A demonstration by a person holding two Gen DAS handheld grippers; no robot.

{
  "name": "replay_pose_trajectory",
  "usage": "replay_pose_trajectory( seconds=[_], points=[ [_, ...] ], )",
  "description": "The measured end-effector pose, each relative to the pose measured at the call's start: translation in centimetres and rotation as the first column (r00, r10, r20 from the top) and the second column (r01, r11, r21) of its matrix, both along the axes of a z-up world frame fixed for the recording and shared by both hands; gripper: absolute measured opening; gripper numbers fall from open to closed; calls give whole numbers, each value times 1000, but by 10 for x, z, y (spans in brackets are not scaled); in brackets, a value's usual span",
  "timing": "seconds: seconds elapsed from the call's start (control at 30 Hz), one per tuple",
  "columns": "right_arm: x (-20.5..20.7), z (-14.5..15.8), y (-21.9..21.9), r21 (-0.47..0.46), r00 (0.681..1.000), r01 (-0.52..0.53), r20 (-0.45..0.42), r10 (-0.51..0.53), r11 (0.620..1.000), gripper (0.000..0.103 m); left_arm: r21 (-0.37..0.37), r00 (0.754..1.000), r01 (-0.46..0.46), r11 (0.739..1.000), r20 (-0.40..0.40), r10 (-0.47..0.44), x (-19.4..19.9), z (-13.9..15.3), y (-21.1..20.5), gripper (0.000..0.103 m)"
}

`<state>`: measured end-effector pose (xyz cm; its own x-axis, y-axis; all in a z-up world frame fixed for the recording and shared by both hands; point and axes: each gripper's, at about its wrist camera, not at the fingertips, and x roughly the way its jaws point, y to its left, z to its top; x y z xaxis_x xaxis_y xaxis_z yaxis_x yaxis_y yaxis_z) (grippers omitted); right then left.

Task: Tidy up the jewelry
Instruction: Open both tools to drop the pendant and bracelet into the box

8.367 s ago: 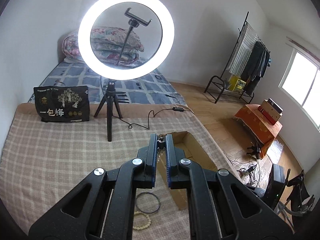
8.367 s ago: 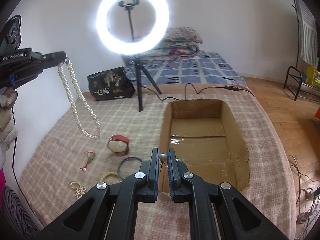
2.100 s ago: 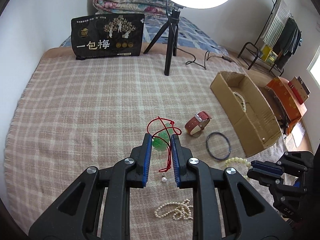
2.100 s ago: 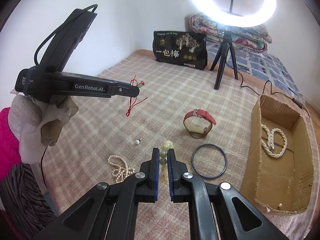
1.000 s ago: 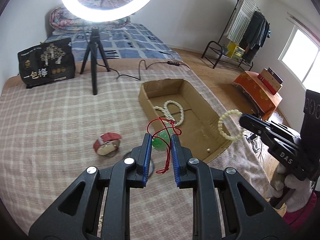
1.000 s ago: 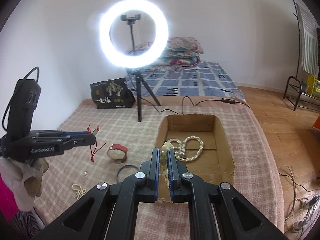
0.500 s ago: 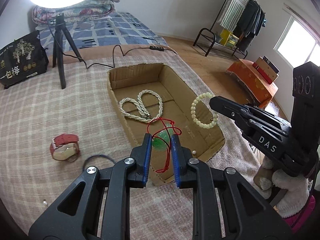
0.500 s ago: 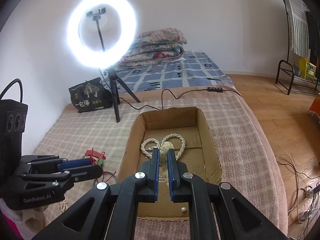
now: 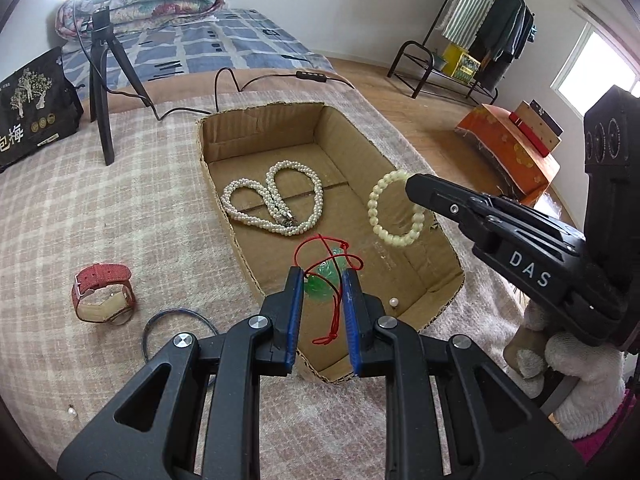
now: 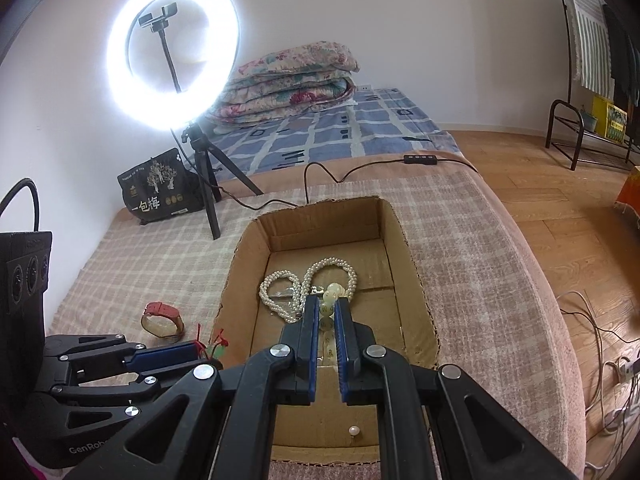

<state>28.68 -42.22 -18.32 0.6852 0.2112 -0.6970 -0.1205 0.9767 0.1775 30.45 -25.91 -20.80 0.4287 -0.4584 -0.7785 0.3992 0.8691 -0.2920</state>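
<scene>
Now both pieces hang over the cardboard box (image 9: 212,148). The left gripper (image 9: 322,276) grasps the green pendant (image 9: 324,274) on its red cord between its fingers. The right gripper (image 10: 327,308) is clenched on the pale bead bracelet (image 9: 394,208), beyond the pearl necklace (image 9: 274,200). I judge the next move is to release both inside the box.

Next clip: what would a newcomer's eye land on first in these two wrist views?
Probably the glowing ring light on its tripod at the far left of the bed. Next, the open cardboard box in the middle of the checked blanket, a pearl necklace lying inside. Over it, the right hand-held gripper dangles a pale bead bracelet, and the left hand-held gripper holds a green pendant on red cord.
</scene>
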Motion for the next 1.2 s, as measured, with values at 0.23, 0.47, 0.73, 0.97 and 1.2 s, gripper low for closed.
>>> replay_pose_trajectory(
  seconds=[0.23, 0.47, 0.73, 0.97, 1.2],
  points=[
    [-2, 5, -1, -2, 1000, 17, 20, -17, 1000, 26, 15, 1000, 12, 1000, 18, -12, -4, 3, -3, 35],
    [-8, 18, -2, -47, 995, 75, 64, -72, 996, 75, 25, 998, 7, 1000, 62, -8, -12, 13, 0, 62],
    [-18, 37, 4, -59, 987, 116, 115, -109, 991, 102, 53, 995, 22, 998, 97, -27, -25, 24, 7, 63],
    [-27, 50, 13, -84, 984, 122, 140, -110, 989, 103, 70, 990, 16, 997, 138, -26, -38, 37, 25, 69],
    [-36, 56, 26, -87, 985, 100, 150, -86, 991, 103, 85, 987, 0, 996, 159, -14, -49, 46, 50, 69]
  ],
)
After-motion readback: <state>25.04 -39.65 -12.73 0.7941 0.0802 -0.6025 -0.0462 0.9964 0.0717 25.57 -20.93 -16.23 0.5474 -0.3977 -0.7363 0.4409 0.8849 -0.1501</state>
